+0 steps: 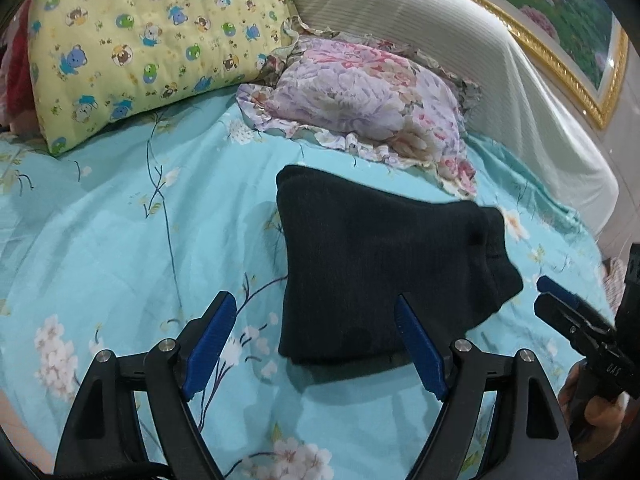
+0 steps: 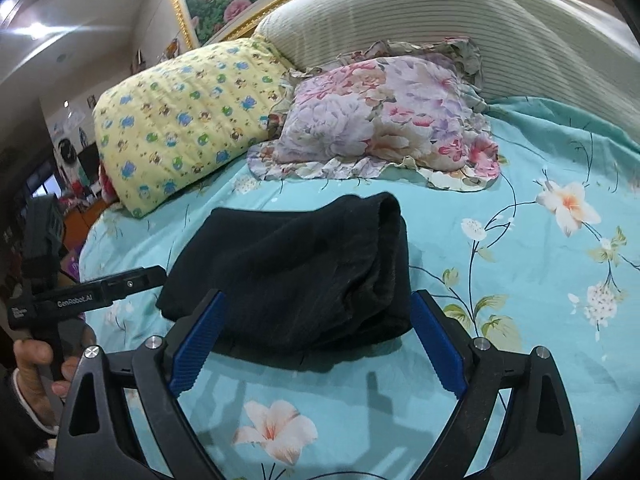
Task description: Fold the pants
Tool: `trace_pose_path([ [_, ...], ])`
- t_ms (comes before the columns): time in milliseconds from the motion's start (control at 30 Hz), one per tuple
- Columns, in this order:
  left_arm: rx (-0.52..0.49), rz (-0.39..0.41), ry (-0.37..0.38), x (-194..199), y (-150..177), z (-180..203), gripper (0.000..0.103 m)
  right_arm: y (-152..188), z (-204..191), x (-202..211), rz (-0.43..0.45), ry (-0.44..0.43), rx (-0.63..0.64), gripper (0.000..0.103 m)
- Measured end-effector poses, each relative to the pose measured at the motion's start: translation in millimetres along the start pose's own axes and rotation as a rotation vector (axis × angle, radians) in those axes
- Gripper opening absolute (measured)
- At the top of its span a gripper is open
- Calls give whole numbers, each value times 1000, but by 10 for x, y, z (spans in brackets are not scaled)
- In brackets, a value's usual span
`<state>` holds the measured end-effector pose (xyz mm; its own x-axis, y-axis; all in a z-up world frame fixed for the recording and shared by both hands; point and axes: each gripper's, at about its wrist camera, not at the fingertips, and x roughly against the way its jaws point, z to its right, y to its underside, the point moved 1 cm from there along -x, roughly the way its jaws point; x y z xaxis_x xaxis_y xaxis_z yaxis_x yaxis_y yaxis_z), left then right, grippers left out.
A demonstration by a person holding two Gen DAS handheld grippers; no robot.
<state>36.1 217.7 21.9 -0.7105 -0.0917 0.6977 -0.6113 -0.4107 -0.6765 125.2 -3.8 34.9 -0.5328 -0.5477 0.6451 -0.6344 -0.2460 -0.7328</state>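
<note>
The dark navy pants [image 1: 380,260] lie folded into a compact bundle on the teal flowered bed sheet [image 1: 120,240]. My left gripper [image 1: 313,296] hovers just short of the bundle's near edge, its blue-padded jaws wide open and gripping nothing. In the right wrist view the same pants [image 2: 288,264] sit ahead of my right gripper [image 2: 317,292], which is also open and holds nothing. Each gripper shows in the other's view: the right gripper [image 1: 560,300] at the right edge, the left gripper [image 2: 132,276] at the left, with a hand on its handle.
A yellow bear-print pillow [image 1: 140,48] and a ruffled floral pillow [image 1: 360,92] lie beyond the pants against a cream ribbed headboard [image 1: 480,60]. A gold-framed picture [image 1: 560,40] hangs behind it. The sheet [image 2: 540,280] stretches to the right of the bundle.
</note>
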Motion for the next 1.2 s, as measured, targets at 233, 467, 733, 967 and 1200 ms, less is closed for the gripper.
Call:
trace_pose_path([
  [233, -33, -18, -44, 27, 137, 47, 82, 141, -85, -21, -21, 22, 34, 93],
  [467, -101, -13, -84, 3, 280, 203, 82, 253, -177, -57, -22, 39, 89, 93],
  [733, -148, -38, -106, -73, 430, 306, 83, 374, -199, -140, -45, 51, 109, 93],
  [967, -158, -25, -136, -86, 461, 304, 84, 405, -208, -154, -21, 65, 114, 94],
  [1200, -151, -22, -159, -121, 462, 277, 84, 414, -223, -185, -17, 57, 120, 96],
])
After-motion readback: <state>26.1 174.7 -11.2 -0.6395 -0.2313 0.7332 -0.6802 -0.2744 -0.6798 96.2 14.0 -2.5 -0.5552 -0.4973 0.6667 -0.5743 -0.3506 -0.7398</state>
